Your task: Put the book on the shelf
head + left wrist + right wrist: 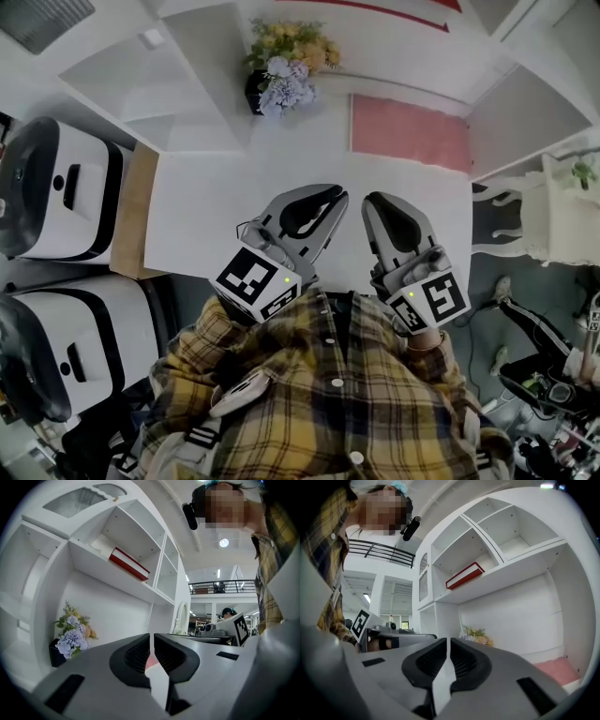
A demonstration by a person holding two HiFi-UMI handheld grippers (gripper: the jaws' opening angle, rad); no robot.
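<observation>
Hovering low over the white desk (206, 216), left gripper (328, 195) and right gripper (375, 204) have jaws nearly together, nothing between them. Red book (129, 564) lies flat on the shelf (89, 557), upper centre of frame, seemingly settled. Best now: hold both clear, no nudging.

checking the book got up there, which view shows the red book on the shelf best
The left gripper view: the red book lies on the shelf, red cover and white page edge clear. The right gripper view shows it too, more edge-on. The head view does not show it clearly.
</observation>
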